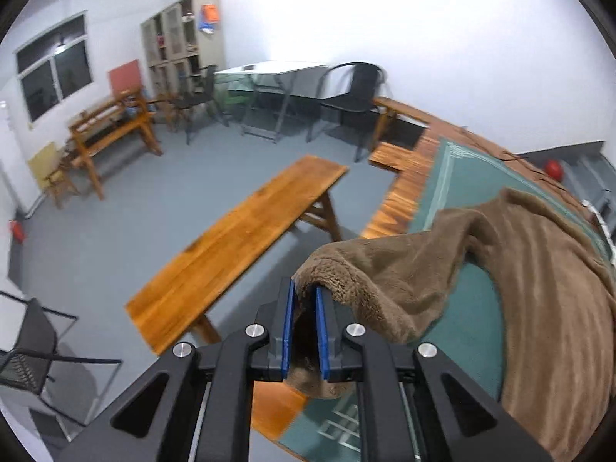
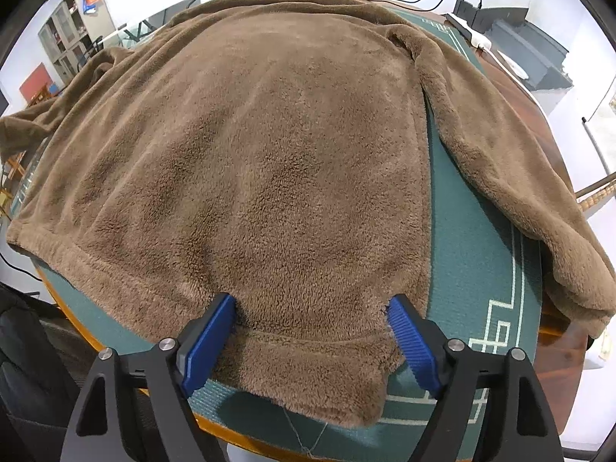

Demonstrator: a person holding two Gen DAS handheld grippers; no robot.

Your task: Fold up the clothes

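A: Fingers first: what do we see of them?
B: Our left gripper point(image 1: 306, 288), at lower centre, is clenched on a fold of the brown fleece garment point(image 1: 539, 288). Our right gripper point(image 2: 312, 310) stands released, its blue fingers point(image 2: 210, 340) astride the hem.
A: And the garment?
B: Spread over the green mat point(image 2: 473, 254), filling the right wrist frame.

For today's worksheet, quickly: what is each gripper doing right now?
Left gripper: closed, holding the brown fleece garment.
Right gripper: open, fingers either side of its hem.

**Brown fleece over green mat**

Brown fuzzy garment point(image 2: 269, 161) sits between blue ribbed pads point(image 2: 208, 342); under it a teal-green mat point(image 2: 473, 254) with a pale key-pattern border; ahead of the left tool, an orange-brown wooden bench point(image 1: 238, 238), grey floor point(image 1: 115, 211)
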